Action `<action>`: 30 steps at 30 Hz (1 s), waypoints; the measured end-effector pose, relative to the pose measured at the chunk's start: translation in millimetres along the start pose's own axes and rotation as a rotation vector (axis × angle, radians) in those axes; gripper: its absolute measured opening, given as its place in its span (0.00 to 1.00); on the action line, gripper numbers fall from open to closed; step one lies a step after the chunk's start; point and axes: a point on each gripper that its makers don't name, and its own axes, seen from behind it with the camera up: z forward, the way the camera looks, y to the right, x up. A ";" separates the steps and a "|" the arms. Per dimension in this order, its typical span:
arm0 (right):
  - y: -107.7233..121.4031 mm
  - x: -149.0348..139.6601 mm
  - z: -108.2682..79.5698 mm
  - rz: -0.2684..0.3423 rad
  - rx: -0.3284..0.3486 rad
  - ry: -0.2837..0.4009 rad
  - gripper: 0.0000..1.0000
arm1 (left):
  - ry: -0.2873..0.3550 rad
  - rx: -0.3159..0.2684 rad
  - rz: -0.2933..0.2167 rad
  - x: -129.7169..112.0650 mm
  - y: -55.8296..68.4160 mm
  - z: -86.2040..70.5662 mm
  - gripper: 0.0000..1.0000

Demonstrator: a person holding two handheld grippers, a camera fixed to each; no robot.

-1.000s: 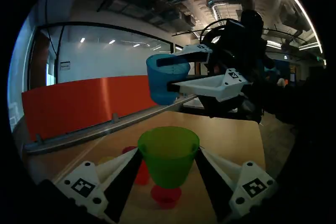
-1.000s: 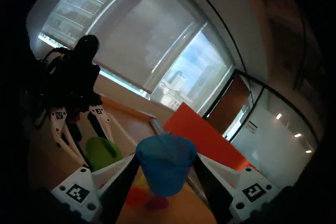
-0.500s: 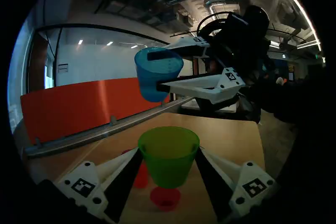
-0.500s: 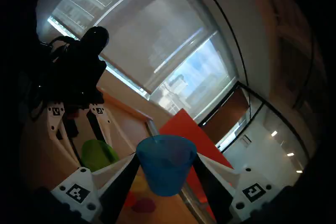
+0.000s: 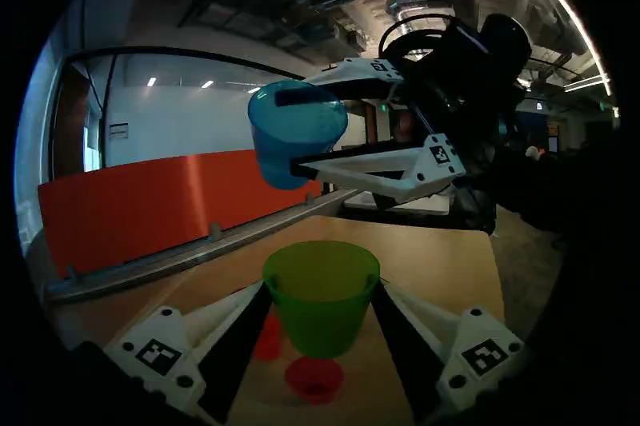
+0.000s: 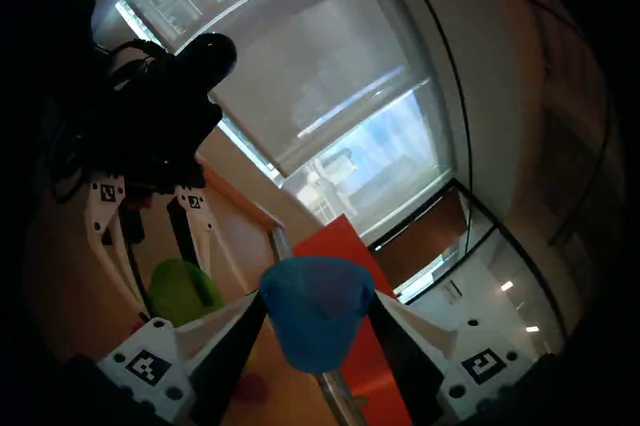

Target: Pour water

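My left gripper [image 5: 320, 306] is shut on a green cup [image 5: 322, 296], held upright over the wooden table [image 5: 432, 254]. My right gripper [image 6: 317, 322] is shut on a blue cup [image 6: 317, 320]. In the left gripper view the blue cup [image 5: 293, 139] hangs above and just left of the green cup, tipped with its mouth leaning over, held by the right gripper [image 5: 308, 130] coming in from the right. In the right gripper view the green cup [image 6: 182, 291] sits lower left between the left gripper's fingers [image 6: 112, 254]. No stream of water is visible.
Small red cups [image 5: 314, 378] and another one [image 5: 268, 338] lie on the table beneath the green cup. An orange partition [image 5: 152, 198] with a metal rail [image 5: 200, 246] runs along the table's far side. Large windows [image 6: 320, 106] stand behind.
The right gripper has lifted the blue cup higher and a little left, and rolled it further into a tilt over the green cup. The left gripper and green cup have stayed put.
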 end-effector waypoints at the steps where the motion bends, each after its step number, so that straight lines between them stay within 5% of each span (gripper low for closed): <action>1: -0.2 0.2 -0.1 -0.008 -0.001 0.000 0.90 | 0.000 0.000 0.000 0.3 0.0 0.1 0.85; 30: 4.4 6.2 -2.5 -0.178 -0.032 -0.009 0.90 | 0.008 -0.008 -0.001 7.7 -3.7 4.7 0.85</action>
